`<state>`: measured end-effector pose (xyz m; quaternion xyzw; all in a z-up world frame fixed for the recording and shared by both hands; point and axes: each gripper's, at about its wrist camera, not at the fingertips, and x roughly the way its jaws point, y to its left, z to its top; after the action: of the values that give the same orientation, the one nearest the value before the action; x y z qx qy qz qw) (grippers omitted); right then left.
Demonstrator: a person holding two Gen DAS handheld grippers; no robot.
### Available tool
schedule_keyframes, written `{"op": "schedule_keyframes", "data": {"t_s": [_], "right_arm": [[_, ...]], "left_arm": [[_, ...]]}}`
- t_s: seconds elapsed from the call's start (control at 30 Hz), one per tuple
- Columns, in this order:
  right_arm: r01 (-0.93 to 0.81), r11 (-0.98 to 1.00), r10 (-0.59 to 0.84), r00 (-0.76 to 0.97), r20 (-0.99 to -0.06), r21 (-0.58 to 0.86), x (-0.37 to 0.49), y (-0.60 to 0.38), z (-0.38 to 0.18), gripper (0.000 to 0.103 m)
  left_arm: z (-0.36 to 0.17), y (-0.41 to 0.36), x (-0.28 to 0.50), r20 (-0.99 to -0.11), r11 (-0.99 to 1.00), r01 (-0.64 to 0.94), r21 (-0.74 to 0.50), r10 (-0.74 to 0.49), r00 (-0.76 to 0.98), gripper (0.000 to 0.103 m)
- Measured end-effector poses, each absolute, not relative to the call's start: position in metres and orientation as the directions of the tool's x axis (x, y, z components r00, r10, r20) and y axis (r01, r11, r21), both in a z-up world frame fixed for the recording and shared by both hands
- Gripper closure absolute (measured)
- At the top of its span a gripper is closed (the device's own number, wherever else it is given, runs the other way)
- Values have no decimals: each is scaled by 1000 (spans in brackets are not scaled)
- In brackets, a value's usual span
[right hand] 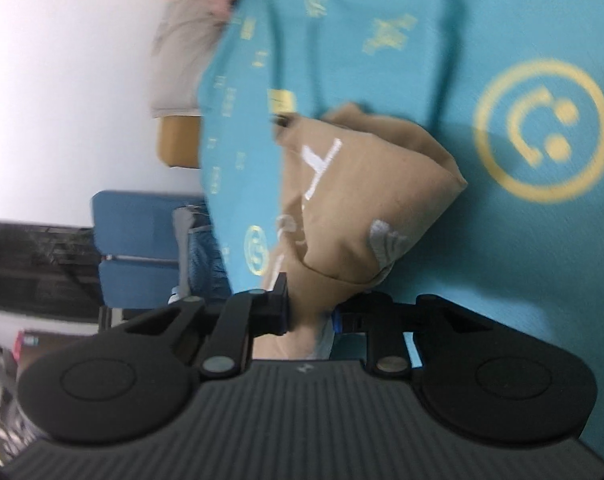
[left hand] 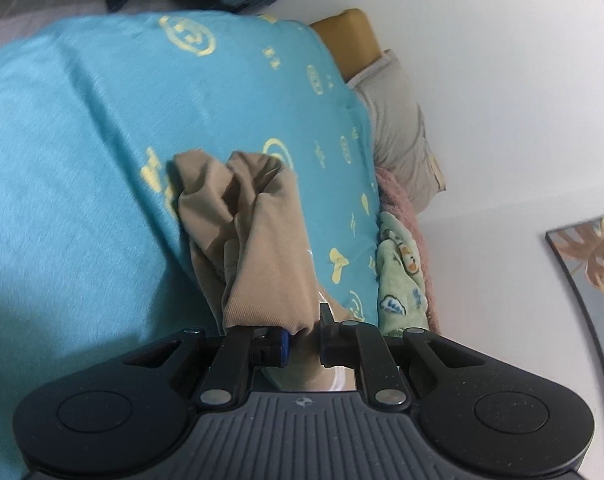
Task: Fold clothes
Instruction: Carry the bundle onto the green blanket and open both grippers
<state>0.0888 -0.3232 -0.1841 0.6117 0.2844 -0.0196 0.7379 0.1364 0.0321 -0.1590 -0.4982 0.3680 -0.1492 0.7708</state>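
A teal bedsheet (left hand: 82,128) printed with yellow emblems covers the bed and fills most of both views. In the left wrist view, a grey pillow (left hand: 401,128) and a tan cushion (left hand: 347,38) lie along the far right edge of the bed against a white wall (left hand: 501,80), with a pink towel (left hand: 397,196) and a pale green patterned cloth (left hand: 401,276) nearer along that same edge. A framed leaf picture (left hand: 593,256) hangs on the wall at right. In the right wrist view, a blue chair (right hand: 138,248) with denim draped on it stands off the left side of the bed.

The tan garment (left hand: 258,240) lies bunched on the sheet in the middle of the bed, crumpled into several folds, white lettering showing on it in the right wrist view (right hand: 357,200).

The left gripper (left hand: 302,344) points slightly downward, its jaws nearly closed and pinching the near end of the garment. The right gripper (right hand: 311,316), also angled down and seen rolled onto its side, has its jaws drawn in on another bunch of the same cloth. Nothing lies between either claw and the fabric.
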Motion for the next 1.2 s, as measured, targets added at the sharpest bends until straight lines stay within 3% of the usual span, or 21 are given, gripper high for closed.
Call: {"op": "schedule_keyframes", "data": {"t_s": [0.2, 0.43, 0.67, 0.93, 1.07, 1.2], "right_arm": [[366, 294, 295, 844, -448, 883, 68, -340, -155, 81], [375, 301, 251, 856, -452, 877, 25, -398, -81, 81], [376, 337, 96, 898, -429, 863, -1, -522, -4, 81], [329, 455, -167, 944, -284, 827, -10, -672, 91, 81], [399, 513, -272, 915, -297, 760, -17, -708, 96, 81], [508, 501, -296, 862, -412, 701, -24, -720, 46, 81]], "left_arm": [[-128, 21, 116, -434, 513, -87, -854, -610, 663, 90], [-57, -29, 89, -399, 510, 29, -860, -706, 586, 89], [19, -194, 117, -467, 563, 116, -819, -769, 436, 89], [116, -402, 149, -359, 478, 346, -807, -863, 355, 89], [121, -480, 147, -374, 495, 447, -745, -865, 336, 89], [57, -511, 132, -487, 553, 502, -665, -831, 269, 89]]}}
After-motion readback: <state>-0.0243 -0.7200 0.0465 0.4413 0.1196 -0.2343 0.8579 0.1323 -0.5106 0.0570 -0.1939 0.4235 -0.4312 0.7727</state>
